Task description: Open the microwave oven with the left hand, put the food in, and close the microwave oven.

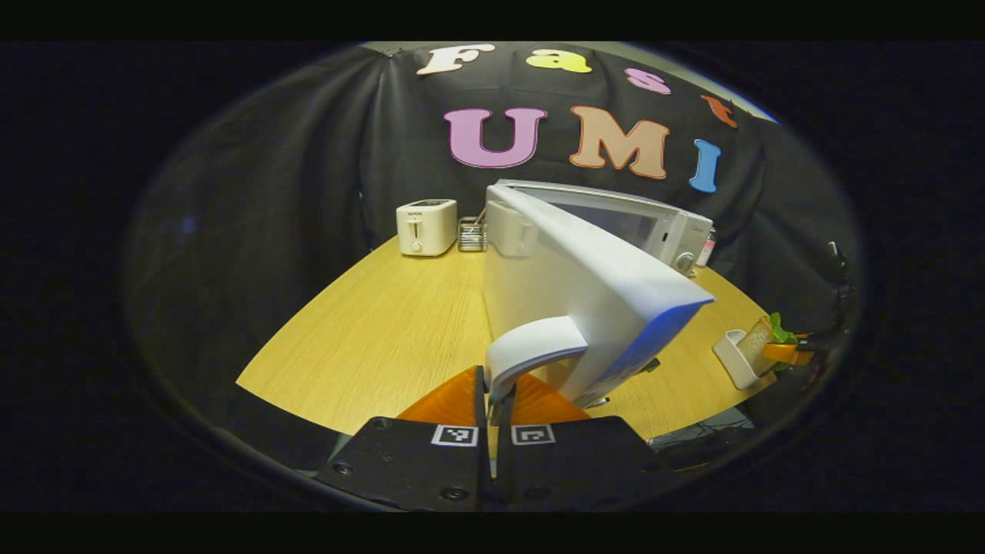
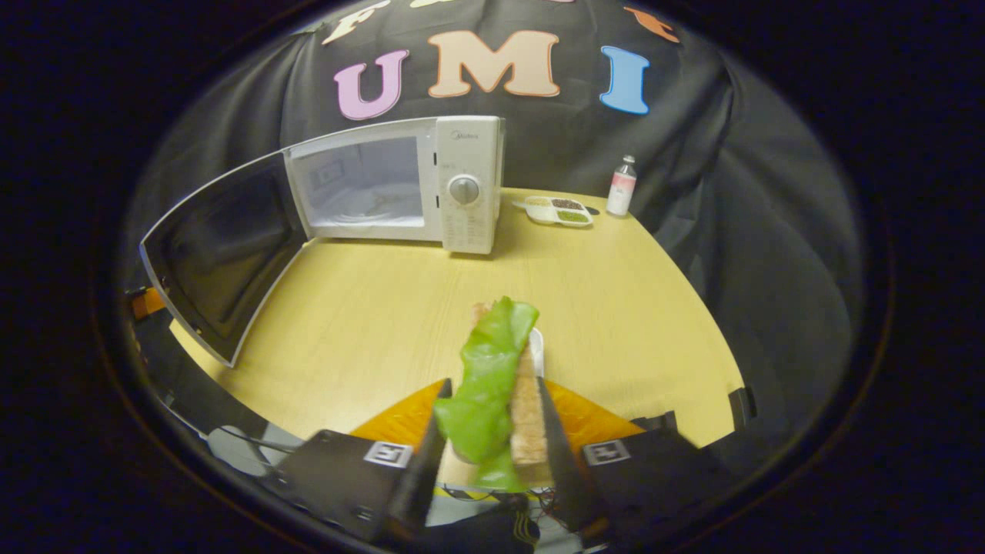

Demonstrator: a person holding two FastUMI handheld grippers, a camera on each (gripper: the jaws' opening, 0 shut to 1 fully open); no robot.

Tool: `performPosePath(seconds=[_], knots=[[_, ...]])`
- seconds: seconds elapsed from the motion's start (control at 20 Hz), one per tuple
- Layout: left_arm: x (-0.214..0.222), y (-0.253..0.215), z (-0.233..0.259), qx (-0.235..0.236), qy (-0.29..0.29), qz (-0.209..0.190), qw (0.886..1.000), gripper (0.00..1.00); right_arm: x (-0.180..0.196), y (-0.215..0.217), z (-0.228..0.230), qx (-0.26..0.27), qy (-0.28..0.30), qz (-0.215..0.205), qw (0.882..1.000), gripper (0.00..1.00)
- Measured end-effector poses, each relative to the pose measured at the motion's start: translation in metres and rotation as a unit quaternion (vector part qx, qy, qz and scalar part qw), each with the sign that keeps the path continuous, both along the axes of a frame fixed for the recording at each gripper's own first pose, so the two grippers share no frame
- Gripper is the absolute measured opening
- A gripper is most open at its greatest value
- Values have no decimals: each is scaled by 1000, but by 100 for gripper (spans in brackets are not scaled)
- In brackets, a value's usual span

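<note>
1. In the left gripper view, the left gripper [image 1: 492, 392] sits nearest the camera, its fingers pinched on the white door handle [image 1: 531, 350] of the microwave [image 1: 677, 231].
2. The microwave door [image 1: 592, 292] stands swung wide open over the wooden tabletop [image 1: 385, 331].
3. In the right gripper view, the right gripper [image 2: 492, 419] clamps the food, a sandwich [image 2: 496, 385] with green lettuce and toast, just above a small white tray [image 2: 536, 346].
4. The open microwave stands at the back of the tabletop, well apart from the sandwich.
5. A white toaster [image 1: 425, 226] stands left of the microwave; a bottle [image 2: 622, 186] and a divided dish [image 2: 558, 211] stand on its right.
</note>
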State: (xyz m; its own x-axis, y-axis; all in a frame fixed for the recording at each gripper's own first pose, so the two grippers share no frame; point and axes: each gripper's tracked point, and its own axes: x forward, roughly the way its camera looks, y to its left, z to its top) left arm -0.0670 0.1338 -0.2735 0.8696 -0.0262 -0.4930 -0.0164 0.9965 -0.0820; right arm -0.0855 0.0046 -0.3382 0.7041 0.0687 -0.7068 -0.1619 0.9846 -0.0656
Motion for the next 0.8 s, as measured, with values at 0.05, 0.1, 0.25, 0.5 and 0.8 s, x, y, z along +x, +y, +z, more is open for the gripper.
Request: performPosePath(seconds=[0.05, 0.1, 0.25, 0.5, 0.8], knots=[[0, -3, -1, 4, -3, -3, 1000, 2, 0, 2, 2, 4, 4, 0, 1000, 43], [0, -5, 0, 4, -3, -6, 1000, 2, 2, 0, 1, 3, 1, -6, 1000, 49], [1, -12, 0, 10, -7, -19, 1000, 6, -1, 7, 7, 11, 3, 6, 1000, 39], [3, -13, -1, 13, -12, -32, 999, 22, 9, 15, 31, -8, -32, 32, 999, 38], [-2, -13, 8, 38, -30, -45, 998, 57, 25, 30, 57, -8, -52, 55, 997, 38]])
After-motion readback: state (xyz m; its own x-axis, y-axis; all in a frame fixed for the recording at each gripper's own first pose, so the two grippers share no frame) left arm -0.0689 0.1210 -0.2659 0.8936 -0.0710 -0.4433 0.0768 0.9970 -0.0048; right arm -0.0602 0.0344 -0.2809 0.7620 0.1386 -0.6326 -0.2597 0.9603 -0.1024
